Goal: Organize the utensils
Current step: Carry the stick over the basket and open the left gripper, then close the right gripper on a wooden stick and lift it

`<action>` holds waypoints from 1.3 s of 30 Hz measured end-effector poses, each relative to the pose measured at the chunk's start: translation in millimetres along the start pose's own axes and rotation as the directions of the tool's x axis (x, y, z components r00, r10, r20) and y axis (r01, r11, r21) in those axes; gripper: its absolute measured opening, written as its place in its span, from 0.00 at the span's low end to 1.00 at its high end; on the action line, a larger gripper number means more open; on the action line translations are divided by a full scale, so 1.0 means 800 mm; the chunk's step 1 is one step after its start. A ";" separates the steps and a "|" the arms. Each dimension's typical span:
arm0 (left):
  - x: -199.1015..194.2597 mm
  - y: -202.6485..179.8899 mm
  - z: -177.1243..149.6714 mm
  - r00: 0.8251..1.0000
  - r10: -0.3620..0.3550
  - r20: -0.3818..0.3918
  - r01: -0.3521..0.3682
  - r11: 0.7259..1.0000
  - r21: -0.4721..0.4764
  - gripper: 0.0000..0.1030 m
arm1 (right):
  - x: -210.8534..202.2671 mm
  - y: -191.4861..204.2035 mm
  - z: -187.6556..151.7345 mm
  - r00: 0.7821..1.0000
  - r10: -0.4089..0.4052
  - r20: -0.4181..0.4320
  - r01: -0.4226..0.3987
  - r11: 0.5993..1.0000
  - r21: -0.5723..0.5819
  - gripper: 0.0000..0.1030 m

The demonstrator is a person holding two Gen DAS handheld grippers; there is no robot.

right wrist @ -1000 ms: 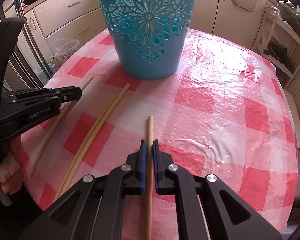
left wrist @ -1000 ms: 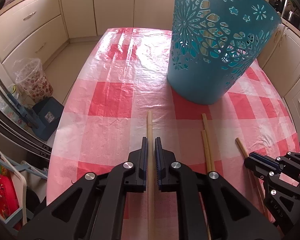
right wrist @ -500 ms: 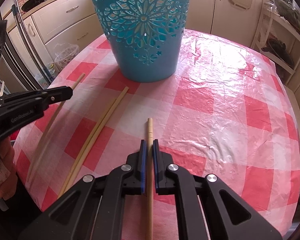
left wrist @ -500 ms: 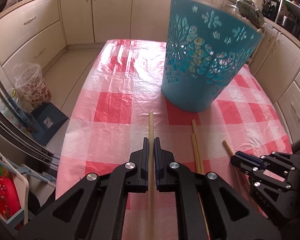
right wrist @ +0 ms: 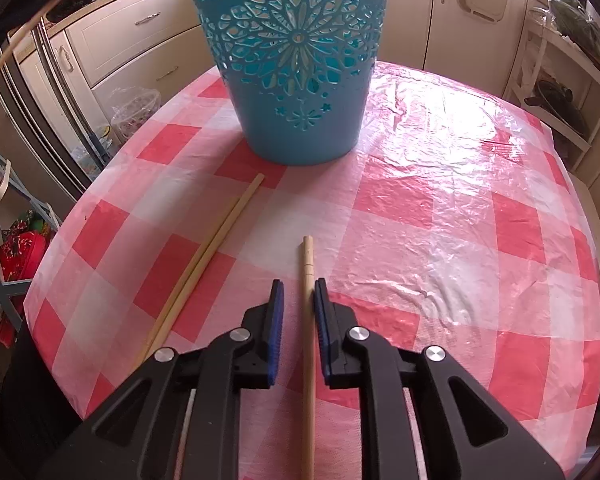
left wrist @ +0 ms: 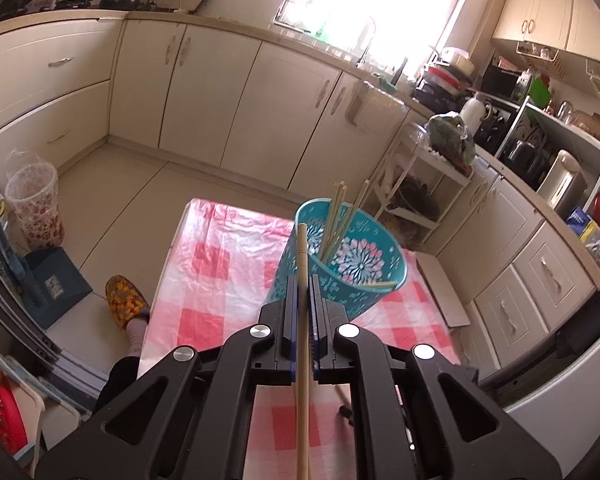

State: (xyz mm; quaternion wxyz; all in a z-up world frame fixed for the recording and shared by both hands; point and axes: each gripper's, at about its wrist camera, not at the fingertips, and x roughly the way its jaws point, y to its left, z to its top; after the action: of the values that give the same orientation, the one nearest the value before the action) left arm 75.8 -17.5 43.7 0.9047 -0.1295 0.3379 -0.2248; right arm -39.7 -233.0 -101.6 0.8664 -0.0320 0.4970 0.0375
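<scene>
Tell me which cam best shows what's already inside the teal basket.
Left wrist. It looks down past the rim of the teal basket, so the chopsticks standing inside and one lying across the rim are plain. The right wrist view shows only the basket's cut-out outer wall from low down; its top is cropped.

A teal plastic basket with cut-out flower and snowflake patterns (right wrist: 296, 80) stood on a table covered in a red, pink and white checked plastic cloth (right wrist: 440, 208). Pale tan wooden chopsticks (right wrist: 204, 260) lay on it, between black grippers with blue pads (right wrist: 278, 320). The kitchen cabinets (left wrist: 260, 100) were cream.
</scene>
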 end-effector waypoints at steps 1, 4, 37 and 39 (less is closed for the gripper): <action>-0.002 -0.006 0.009 1.000 -0.008 0.017 0.008 1.000 0.000 0.05 | 0.000 0.000 0.000 1.000 0.001 0.000 -0.001 1.000 0.001 0.16; 0.001 -0.020 0.037 0.997 -0.019 0.072 0.019 1.000 0.007 0.05 | 0.000 0.000 0.000 1.000 0.006 0.000 -0.006 1.000 -0.001 0.17; 0.156 -0.086 0.088 0.949 0.118 0.291 -0.156 0.982 0.108 0.05 | 0.006 0.017 0.002 1.000 0.002 0.015 -0.001 0.997 -0.078 0.33; 0.163 -0.085 0.082 0.960 0.131 0.246 -0.166 0.978 0.128 0.05 | 0.006 0.017 0.002 1.000 0.002 0.015 -0.001 0.997 -0.078 0.33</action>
State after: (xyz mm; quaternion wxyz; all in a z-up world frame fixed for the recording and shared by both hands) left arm 185.5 -135.4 46.7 0.9599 -0.0621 0.2192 -0.1635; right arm -37.1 -219.1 -105.3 0.8681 -0.0649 0.4887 0.0577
